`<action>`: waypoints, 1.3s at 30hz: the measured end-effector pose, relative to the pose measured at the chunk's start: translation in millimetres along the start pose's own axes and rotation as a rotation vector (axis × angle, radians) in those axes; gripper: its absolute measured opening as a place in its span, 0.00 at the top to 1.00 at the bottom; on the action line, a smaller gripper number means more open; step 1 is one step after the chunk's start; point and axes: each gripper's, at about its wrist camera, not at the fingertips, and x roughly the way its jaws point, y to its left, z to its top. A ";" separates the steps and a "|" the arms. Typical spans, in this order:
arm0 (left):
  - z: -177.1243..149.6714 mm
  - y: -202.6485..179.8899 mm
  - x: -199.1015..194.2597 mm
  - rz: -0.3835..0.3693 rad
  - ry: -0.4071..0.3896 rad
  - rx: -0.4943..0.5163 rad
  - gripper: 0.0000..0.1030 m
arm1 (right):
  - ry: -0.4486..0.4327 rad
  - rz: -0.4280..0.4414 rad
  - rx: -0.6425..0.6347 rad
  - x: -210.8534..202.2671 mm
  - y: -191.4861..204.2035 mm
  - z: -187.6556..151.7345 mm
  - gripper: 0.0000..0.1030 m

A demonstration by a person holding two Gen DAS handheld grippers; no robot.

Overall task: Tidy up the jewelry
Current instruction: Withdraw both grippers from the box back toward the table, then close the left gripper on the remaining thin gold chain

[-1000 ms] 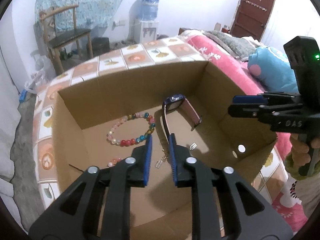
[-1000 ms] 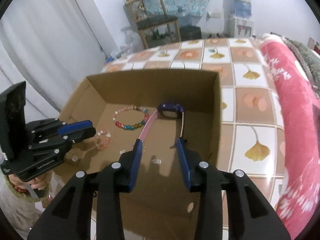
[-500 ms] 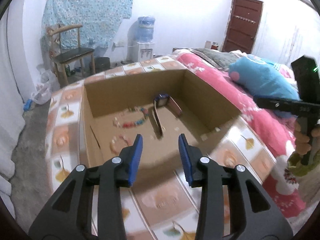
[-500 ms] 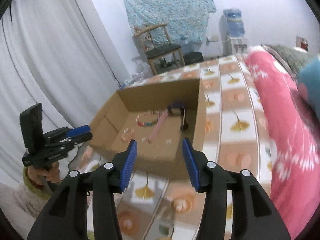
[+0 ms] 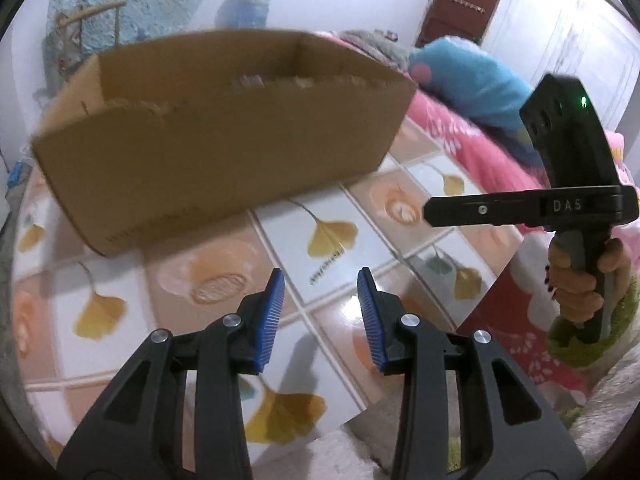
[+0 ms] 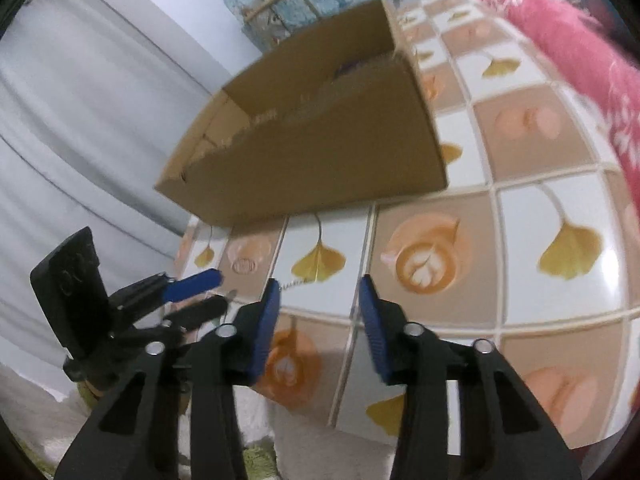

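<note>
A brown cardboard box [image 5: 224, 136] stands on the tiled tabletop [image 5: 332, 236]; it also shows in the right wrist view [image 6: 320, 152]. Its outer wall faces both cameras, so the bracelets inside are hidden; only a dark blue bit of the watch [image 6: 348, 67] peeks over the rim. My left gripper [image 5: 320, 312] is open and empty, low over the tabletop in front of the box. My right gripper [image 6: 316, 320] is open and empty, also low in front of the box. Each gripper shows in the other's view: the right one [image 5: 432, 212] and the left one [image 6: 208, 292].
The tabletop cloth has ginkgo-leaf and coffee-cup tiles [image 6: 424, 264]. A pink bedspread [image 6: 580, 52] and a blue plush toy [image 5: 472, 80] lie to the right. A wooden chair [image 5: 84, 16], a water dispenser [image 5: 252, 0] and a dark door [image 5: 460, 4] stand behind.
Both grippers have pulled back out of the box and dropped low toward the table's near edge. The left gripper's jaws have opened wider. The box interior is no longer visible.
</note>
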 end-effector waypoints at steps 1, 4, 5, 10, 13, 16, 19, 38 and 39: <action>-1.1 -2.6 3.6 0.003 0.003 0.005 0.65 | 0.007 0.002 0.000 3.3 -0.5 -1.4 0.67; -2.2 -5.9 14.4 0.032 0.007 0.046 0.69 | 0.028 0.003 0.001 11.1 0.2 -2.8 0.68; -1.4 -6.4 18.3 0.040 0.014 0.056 0.70 | 0.034 0.006 0.003 13.1 0.7 -3.3 0.69; 0.8 -9.1 35.0 0.063 0.041 0.107 0.77 | 0.056 0.008 0.013 23.3 -0.8 0.2 0.70; 1.8 -10.9 39.3 0.072 0.045 0.132 0.81 | 0.064 0.011 0.019 25.7 -3.3 -0.7 0.70; 2.9 -10.2 40.6 0.077 0.043 0.141 0.86 | 0.069 0.000 0.015 27.4 -4.4 -1.5 0.70; 3.6 -9.9 41.4 0.089 0.044 0.157 0.91 | 0.070 -0.009 0.014 31.2 -3.8 -1.5 0.70; -2.6 -9.8 30.4 0.104 0.027 0.182 1.00 | 0.074 -0.109 -0.184 46.5 24.7 -3.5 0.70; -2.8 -8.5 29.5 0.108 0.026 0.178 1.00 | 0.079 -0.112 -0.209 49.9 28.3 -3.5 0.70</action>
